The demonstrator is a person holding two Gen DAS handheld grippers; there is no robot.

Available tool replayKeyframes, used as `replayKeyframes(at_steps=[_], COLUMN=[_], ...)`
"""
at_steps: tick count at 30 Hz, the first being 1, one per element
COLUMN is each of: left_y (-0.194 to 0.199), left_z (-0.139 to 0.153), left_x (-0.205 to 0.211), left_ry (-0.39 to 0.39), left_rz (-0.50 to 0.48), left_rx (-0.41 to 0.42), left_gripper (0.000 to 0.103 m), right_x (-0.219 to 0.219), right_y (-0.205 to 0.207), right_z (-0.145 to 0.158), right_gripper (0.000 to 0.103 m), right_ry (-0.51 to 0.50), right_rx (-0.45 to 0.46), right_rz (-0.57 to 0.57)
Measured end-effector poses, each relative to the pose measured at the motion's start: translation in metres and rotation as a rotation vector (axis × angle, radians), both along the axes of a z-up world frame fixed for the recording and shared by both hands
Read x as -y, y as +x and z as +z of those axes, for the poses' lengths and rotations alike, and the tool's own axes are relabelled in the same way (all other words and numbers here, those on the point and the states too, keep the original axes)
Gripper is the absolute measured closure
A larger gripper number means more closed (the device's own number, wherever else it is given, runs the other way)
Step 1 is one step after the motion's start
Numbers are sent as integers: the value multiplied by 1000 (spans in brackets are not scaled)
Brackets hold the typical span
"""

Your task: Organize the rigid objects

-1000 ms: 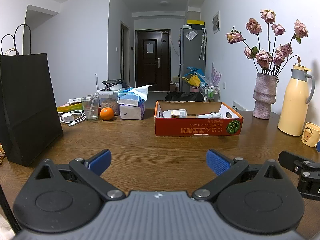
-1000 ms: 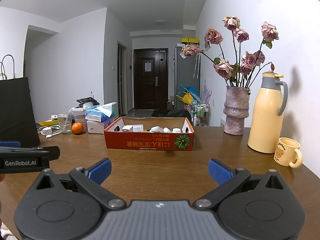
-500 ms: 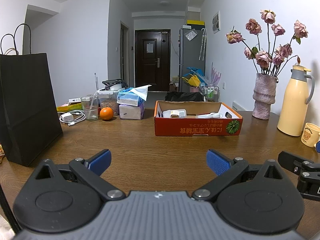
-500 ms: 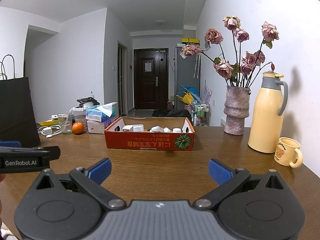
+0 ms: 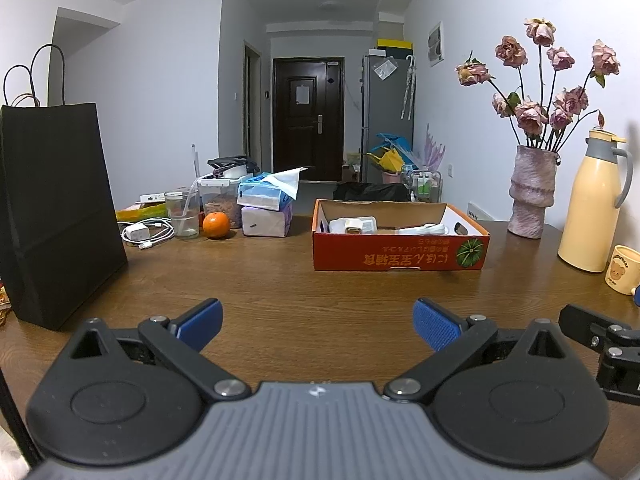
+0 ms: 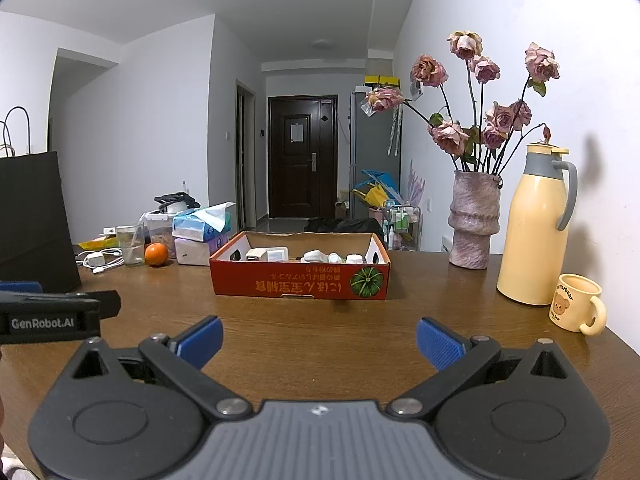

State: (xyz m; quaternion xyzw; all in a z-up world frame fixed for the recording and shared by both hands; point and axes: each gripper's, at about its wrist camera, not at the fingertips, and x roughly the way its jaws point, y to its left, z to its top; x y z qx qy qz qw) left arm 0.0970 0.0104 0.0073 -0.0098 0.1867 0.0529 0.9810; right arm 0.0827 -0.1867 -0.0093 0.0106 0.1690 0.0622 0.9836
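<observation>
The left claw (image 5: 318,322) is hovering low over the brown wood-grain surface (image 5: 280,288) with its ribbed blue pads spread wide and nothing between them. The right claw (image 6: 319,338) is hanging beside it, equally wide and empty, and its black edge is showing at the right rim of the left wrist view.

A shallow red cardboard box (image 6: 300,282), rectangular with printed characters and a green pumpkin picture on its front wall, is sitting well ahead of both claws, roughly centred for the right one and a little right of centre for the left. Small white plastic items (image 6: 316,256) are lying inside it; their exact kinds are too small to tell.

To the right, a rough-textured pinkish vase (image 6: 474,220) of dried roses, a smooth cream thermos (image 6: 536,232) and a bear-printed mug (image 6: 574,308) are standing. To the left, a matte black paper bag (image 5: 52,212), an orange (image 5: 216,225) and stacked tissue packs (image 5: 266,210) are resting.
</observation>
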Motion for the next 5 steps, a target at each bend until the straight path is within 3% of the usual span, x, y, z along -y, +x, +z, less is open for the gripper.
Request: replayKeyframes(at_steps=[5], left_y=[0], left_z=[-1], left_x=[0], left_ry=[5], left_rz=[-1], left_rx=[3], left_gripper=[0], right_x=[-1], right_y=[0], right_z=[0], right_gripper=[0], right_ry=[-1], right_rx=[-1], right_rz=[0])
